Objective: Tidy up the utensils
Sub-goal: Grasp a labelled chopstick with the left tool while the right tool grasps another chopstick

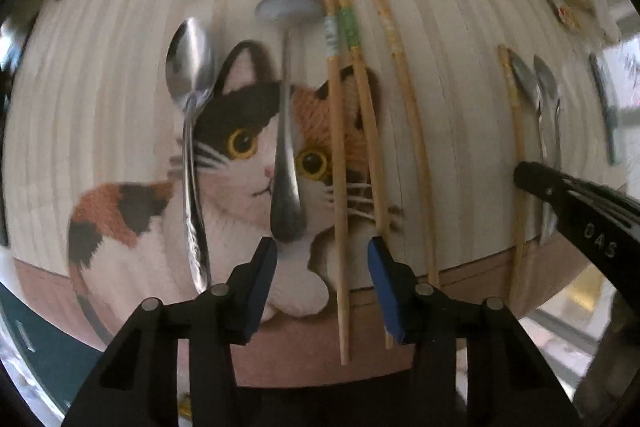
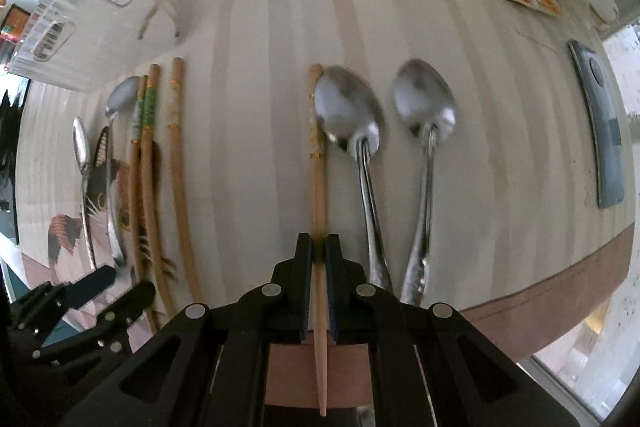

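Between the right hand-held gripper (image 2: 319, 259) pads, 1 chopstick (image 2: 318, 163) is clamped, lying on the desk (image 2: 256, 75) beside 2 spoons (image 2: 348, 111). The left hand-held gripper (image 1: 322, 259) is half open around 2 chopsticks (image 1: 340, 163), ungripped. Pickup is underway; a lift is needed next.

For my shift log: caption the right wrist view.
Right gripper shut on a wooden chopstick beside two spoons.

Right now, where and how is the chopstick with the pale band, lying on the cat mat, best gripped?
Grip the pale-banded chopstick on its bare lower shaft, from straight above, jaws across its width. It lies flat on the cat mat, its banded top touching the green-banded chopstick, but lower down the two splay apart. The left gripper, open, already straddles it there.
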Demonstrator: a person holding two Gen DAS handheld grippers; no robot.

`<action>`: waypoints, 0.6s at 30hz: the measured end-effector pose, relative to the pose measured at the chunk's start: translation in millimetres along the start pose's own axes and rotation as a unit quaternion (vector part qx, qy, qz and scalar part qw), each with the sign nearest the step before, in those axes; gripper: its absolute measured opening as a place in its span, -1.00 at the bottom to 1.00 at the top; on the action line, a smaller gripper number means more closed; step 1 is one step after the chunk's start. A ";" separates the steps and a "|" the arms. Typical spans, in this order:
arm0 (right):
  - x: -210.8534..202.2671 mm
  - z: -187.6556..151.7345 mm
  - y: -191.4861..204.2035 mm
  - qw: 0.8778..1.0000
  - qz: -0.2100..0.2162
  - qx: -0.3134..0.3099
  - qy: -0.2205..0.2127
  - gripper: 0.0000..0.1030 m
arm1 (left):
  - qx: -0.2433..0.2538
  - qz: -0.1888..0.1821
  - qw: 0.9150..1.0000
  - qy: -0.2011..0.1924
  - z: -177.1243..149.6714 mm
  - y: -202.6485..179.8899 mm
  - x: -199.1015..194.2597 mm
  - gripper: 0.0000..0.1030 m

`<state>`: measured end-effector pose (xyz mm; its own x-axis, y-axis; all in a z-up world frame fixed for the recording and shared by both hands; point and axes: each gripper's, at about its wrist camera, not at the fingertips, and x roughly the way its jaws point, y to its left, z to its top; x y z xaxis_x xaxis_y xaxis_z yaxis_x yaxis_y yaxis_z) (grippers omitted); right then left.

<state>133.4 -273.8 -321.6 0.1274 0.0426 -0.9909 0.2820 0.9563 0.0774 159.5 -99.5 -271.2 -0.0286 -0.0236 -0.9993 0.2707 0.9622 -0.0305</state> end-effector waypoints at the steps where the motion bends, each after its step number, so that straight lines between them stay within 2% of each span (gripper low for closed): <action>1: 0.8 -3.4 -5.8 1.000 -0.003 0.002 0.000 -0.87 | 0.001 0.009 1.000 -0.005 -0.2 -2.4 -0.4 -0.35; 2: 1.0 -5.6 -7.6 1.000 -0.007 0.004 0.000 -0.87 | 0.004 0.011 1.000 -0.011 -0.1 -4.3 -2.1 -0.70; 3: 1.7 -6.8 -8.6 1.000 -0.009 0.006 0.000 -0.86 | 0.005 0.010 1.000 -0.013 -0.6 -7.0 -3.6 -0.93; 7: -2.2 -28.6 -12.3 1.000 -0.007 0.006 0.009 -0.86 | -0.011 -0.004 1.000 0.003 -11.9 8.7 -2.4 -0.92; 11: -2.3 -44.6 -21.0 1.000 -0.007 0.006 0.016 -0.86 | -0.006 -0.007 1.000 0.001 -15.9 9.6 -2.1 -0.91; 18: 1.3 -44.6 -7.3 0.999 -0.031 -0.017 0.033 -0.82 | 0.001 0.007 1.000 -0.016 -8.9 -9.3 -3.9 -0.80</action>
<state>89.1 -267.9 -328.4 0.0475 0.0010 -0.9989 0.2540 0.9671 0.0130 148.5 -106.0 -266.8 0.0058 -0.0181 -0.9998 0.2730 0.9619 -0.0159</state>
